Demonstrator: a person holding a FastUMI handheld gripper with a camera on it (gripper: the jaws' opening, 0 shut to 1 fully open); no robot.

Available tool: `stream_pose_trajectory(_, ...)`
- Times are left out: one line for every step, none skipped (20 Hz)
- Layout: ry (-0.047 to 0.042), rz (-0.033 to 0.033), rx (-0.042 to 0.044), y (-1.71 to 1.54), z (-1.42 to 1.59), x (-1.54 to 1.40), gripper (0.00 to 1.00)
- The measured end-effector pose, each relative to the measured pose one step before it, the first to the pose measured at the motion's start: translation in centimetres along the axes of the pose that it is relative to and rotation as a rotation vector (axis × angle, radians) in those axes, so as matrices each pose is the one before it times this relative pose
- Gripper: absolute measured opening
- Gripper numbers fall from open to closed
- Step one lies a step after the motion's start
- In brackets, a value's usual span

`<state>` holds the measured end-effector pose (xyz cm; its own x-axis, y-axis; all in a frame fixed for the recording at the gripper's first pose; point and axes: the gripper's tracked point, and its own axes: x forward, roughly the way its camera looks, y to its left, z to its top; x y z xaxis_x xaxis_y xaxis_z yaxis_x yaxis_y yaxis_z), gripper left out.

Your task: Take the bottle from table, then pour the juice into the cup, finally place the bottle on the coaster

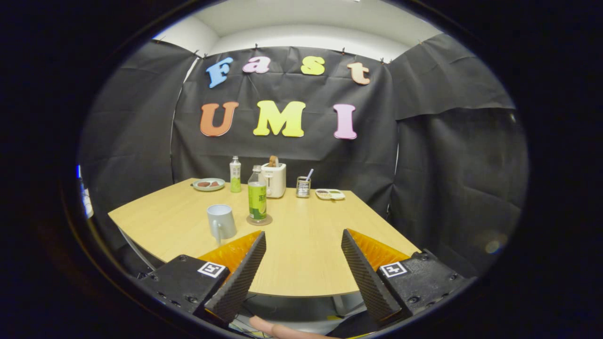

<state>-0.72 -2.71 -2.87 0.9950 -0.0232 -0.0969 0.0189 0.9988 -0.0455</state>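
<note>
Near the table's (pixel 301 263) front edge, the gripper (pixel 304 238) hovers wide open and empty. The green-labelled bottle (pixel 257 197) stands on the coaster (pixel 259 220), just beside the cup (pixel 221 221); a careless approach could topple either.

Setting: staged recording booth dressed as a breakfast corner. Walls are black cloth (pixel 141 127) pinned up in panels, white room wall and ceiling (pixel 311 28) visible above the cloth. One light wood tabletop (pixel 306 254) carries household props: toaster (pixel 274 179), plate (pixel 208 184), mug (pixel 221 222), two drink bottles (pixel 257 194), small rack (pixel 303 187), snack dish (pixel 330 194).
</note>
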Motion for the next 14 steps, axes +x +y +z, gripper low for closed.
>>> stream_pose_trajectory(0.00019,-0.00095,0.00191,-0.058,0.034,-0.001,1.0)
stream_pose_trajectory(-0.00171,-0.00019,0.00119,-0.025,0.094,-0.027,1.0)
stream_pose_trajectory(-0.00201,-0.0008,0.00058,-0.028,0.124,-0.019,1.0)
stream_pose_trajectory(-0.00295,-0.0013,0.00033,0.004,0.045,0.049,1.0)
stream_pose_trajectory(-0.0038,-0.00077,-0.00046,0.017,0.139,-0.033,1.0)
stream_pose_trajectory(-0.00313,-0.00003,-0.00254,0.049,-0.036,-0.104,1.0)
stream_pose_trajectory(-0.00183,-0.00166,-0.00218,-0.012,0.115,0.004,1.0)
stream_pose_trajectory(-0.00118,-0.00046,-0.00212,-0.084,0.063,-0.052,1.0)
stream_pose_trajectory(-0.00338,-0.00095,0.00138,-0.076,0.183,-0.125,1.0)
stream_pose_trajectory(-0.00559,-0.00327,0.00264,-0.072,0.115,-0.084,1.0)
stream_pose_trajectory(-0.00613,-0.00386,0.00173,-0.072,0.167,-0.103,1.0)
stream_pose_trajectory(-0.00339,-0.00421,-0.00073,-0.151,-0.001,-0.087,1.0)
stream_pose_trajectory(-0.00345,-0.00304,-0.00241,-0.025,0.07,0.072,1.0)
stream_pose_trajectory(-0.00065,-0.00226,-0.00447,0.026,-0.075,0.032,1.0)
